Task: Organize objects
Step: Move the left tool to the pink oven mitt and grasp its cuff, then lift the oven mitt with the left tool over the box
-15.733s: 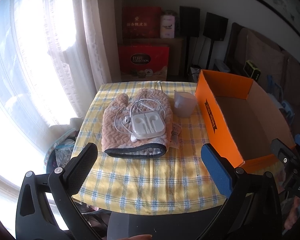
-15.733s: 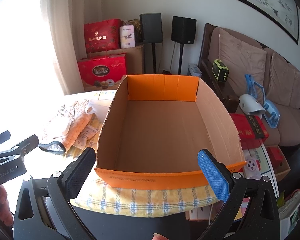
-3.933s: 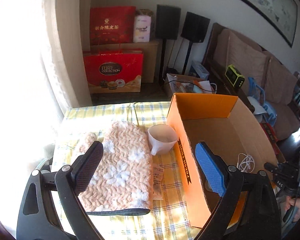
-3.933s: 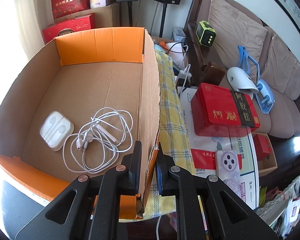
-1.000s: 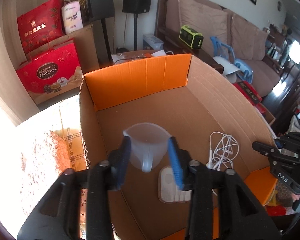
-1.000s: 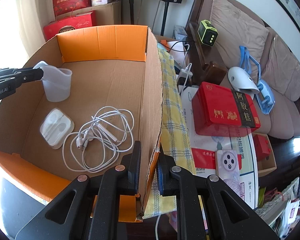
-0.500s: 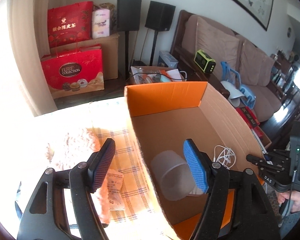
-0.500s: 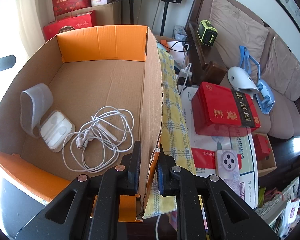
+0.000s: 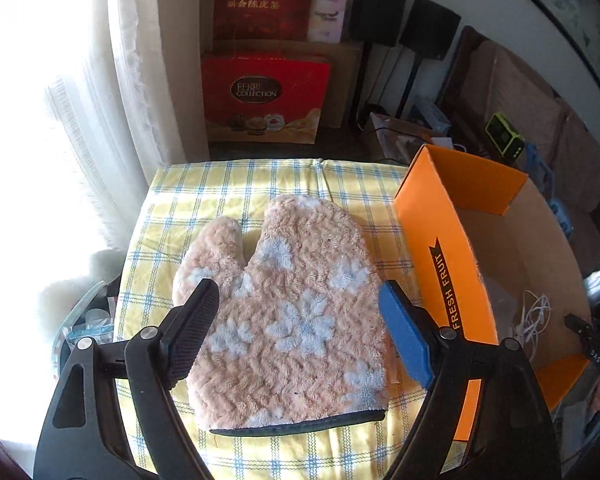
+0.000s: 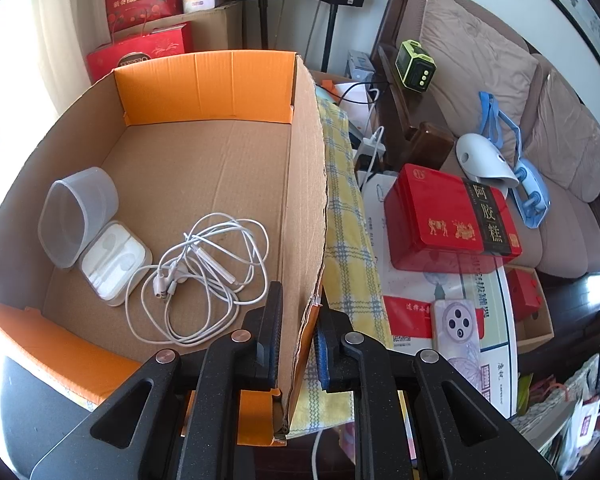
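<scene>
Jaws of the left gripper point(image 9: 300, 336) are spread wide over the plush mitten point(image 9: 288, 312), which lies flat in the middle of the checked worktop point(image 9: 228, 184); the right gripper point(image 10: 298, 332) pinches the right wall of the orange box point(image 10: 304, 208) at the worktop's right edge. Inside lie the plastic cup point(image 10: 78, 216) on its side, the earphone case point(image 10: 116, 262) and the earphones point(image 10: 208, 272). The mitten seems the last item: next, lower, close on it, lift it over the box wall.

Pink mitt point(image 9: 292, 312) with pale flowers, yellow-blue checked tablecloth point(image 9: 228, 188), orange box point(image 9: 440, 236), white earphones point(image 10: 208, 272)
</scene>
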The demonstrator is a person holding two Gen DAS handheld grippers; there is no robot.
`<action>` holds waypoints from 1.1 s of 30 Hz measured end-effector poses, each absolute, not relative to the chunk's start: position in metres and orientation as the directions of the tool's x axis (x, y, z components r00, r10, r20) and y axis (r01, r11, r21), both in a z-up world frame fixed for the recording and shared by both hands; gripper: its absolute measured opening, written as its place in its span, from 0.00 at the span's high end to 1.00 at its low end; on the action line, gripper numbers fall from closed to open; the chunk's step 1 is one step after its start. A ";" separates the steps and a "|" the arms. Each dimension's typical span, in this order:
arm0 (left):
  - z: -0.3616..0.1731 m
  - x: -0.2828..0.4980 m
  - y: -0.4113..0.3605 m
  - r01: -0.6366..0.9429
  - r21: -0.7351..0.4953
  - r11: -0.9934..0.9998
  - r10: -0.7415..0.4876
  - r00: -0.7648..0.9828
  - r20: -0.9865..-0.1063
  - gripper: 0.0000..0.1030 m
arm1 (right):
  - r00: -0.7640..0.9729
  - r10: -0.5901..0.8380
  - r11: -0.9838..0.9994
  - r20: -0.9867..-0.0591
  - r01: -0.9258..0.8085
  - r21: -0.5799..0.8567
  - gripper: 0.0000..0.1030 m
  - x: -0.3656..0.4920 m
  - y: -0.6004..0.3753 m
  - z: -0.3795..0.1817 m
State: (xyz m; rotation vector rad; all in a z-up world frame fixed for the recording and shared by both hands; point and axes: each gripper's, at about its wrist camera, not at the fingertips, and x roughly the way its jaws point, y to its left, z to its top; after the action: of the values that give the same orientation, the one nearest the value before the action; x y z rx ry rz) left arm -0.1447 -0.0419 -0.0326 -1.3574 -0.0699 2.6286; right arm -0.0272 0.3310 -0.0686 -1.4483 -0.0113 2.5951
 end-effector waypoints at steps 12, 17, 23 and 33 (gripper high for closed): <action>-0.057 -0.139 -0.018 -0.202 -0.138 -0.970 0.223 -0.495 -0.840 0.22 | -0.511 0.155 -0.985 -0.845 -0.144 -0.094 0.86 -0.028 0.330 -0.069; -0.068 -0.140 0.012 -0.257 -0.081 -0.963 0.198 -0.471 -0.860 0.22 | -0.510 0.156 -0.985 -0.846 -0.144 -0.095 0.86 -0.028 0.330 -0.070; -0.080 -0.141 0.020 -0.263 -0.074 -0.962 0.188 -0.442 -0.877 0.54 | -0.511 0.156 -0.985 -0.845 -0.143 -0.095 0.86 -0.027 0.330 -0.070; -0.059 -0.144 -0.009 -0.238 -0.210 -0.948 0.302 -0.472 -0.828 0.92 | -0.510 0.156 -0.985 -0.846 -0.143 -0.095 0.85 -0.028 0.330 -0.070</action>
State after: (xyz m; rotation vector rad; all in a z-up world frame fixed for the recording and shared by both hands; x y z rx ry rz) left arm -0.1438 -0.0090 -0.0588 -1.3995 -0.0931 2.4525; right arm -0.0283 0.3301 -0.0701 -1.4524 -0.0189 2.5898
